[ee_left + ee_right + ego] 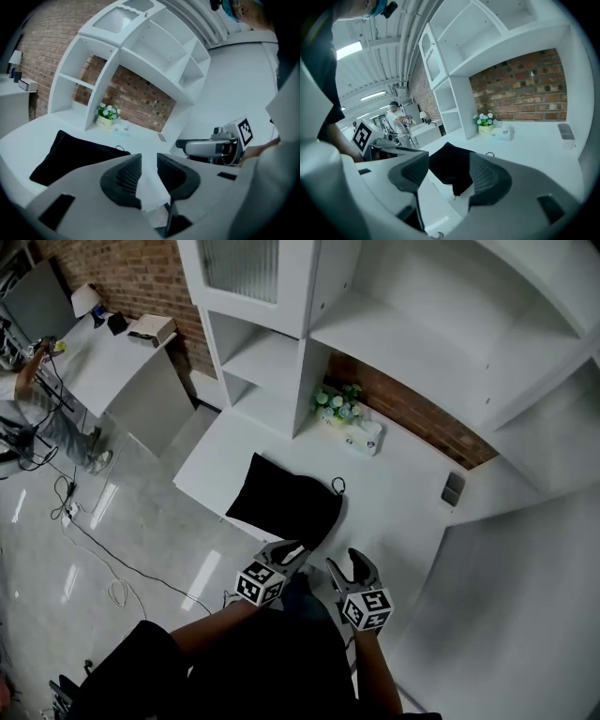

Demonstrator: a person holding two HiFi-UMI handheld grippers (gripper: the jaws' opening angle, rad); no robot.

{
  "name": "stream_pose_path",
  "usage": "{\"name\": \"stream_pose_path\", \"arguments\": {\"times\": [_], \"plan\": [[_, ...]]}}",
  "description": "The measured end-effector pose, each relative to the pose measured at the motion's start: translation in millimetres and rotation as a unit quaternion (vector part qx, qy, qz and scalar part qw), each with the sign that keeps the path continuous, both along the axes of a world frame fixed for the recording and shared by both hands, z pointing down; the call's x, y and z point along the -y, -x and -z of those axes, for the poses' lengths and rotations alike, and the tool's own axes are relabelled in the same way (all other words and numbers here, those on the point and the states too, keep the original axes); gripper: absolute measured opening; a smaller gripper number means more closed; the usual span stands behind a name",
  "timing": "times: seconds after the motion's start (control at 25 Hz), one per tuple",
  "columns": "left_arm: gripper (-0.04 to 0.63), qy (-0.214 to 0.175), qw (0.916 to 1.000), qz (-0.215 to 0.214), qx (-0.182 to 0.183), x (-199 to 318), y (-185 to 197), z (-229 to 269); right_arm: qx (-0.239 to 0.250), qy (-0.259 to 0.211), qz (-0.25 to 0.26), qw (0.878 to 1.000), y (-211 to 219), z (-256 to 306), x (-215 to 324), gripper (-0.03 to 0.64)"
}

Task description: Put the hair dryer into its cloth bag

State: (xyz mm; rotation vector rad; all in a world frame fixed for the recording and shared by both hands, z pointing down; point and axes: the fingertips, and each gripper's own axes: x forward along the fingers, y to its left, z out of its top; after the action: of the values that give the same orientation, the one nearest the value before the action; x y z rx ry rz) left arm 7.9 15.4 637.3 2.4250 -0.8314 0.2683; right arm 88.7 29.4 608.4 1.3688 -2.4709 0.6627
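Note:
A black cloth bag (286, 495) lies flat on the white table (403, 493), its drawstring loop (337, 486) at the far right corner. No hair dryer shows in any view. Both grippers hang side by side just off the table's near edge, short of the bag. The left gripper (292, 549) has its jaws a narrow gap apart with nothing between them; in its own view (149, 168) the bag (70, 157) lies ahead to the left. My right gripper (352, 563) stands open and empty, and past its jaws (447, 176) the bag (452, 164) lies on the table.
A small pot of flowers (336, 407) and a white box (367, 437) stand at the back by the brick wall. A small grey object (453, 488) lies at the right. White shelves (281, 343) rise behind. Cables (94, 549) trail on the floor; a person (37, 399) stands far left.

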Motion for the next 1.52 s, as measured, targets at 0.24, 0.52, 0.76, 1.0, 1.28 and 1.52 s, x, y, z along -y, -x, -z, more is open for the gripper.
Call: {"name": "stream_pose_path", "arguments": {"times": [0.24,0.52,0.76,1.0,1.28,1.52], "plan": [[0.089,-0.030,0.9992,0.015,-0.022,-67.0,37.5,40.2,0.075,0.012,-0.057,0.995,49.9,45.7,-55.9,0.275],[0.043,-0.043,0.9972,0.003,-0.061,-126.2,65.4,93.8,0.062,-0.024,-0.087,0.994,82.5,89.3,-121.6,0.273],[0.021,-0.070,0.9950,0.007,-0.072,-161.9,82.7,129.5,0.090,-0.041,-0.126,0.987,94.8,118.3,-154.3,0.257],[0.021,-0.139,0.9884,0.048,-0.040,-168.9,101.8,160.8,0.074,-0.063,-0.115,0.989,116.3,133.0,-162.9,0.099],[0.021,-0.187,0.9800,0.053,-0.040,-178.6,70.9,179.4,0.003,-0.153,-0.127,0.980,101.9,159.1,-183.6,0.023],[0.018,-0.252,0.9644,0.049,-0.064,-189.0,34.2,209.3,-0.044,-0.157,-0.174,0.971,69.3,161.3,-199.8,0.018]]}}
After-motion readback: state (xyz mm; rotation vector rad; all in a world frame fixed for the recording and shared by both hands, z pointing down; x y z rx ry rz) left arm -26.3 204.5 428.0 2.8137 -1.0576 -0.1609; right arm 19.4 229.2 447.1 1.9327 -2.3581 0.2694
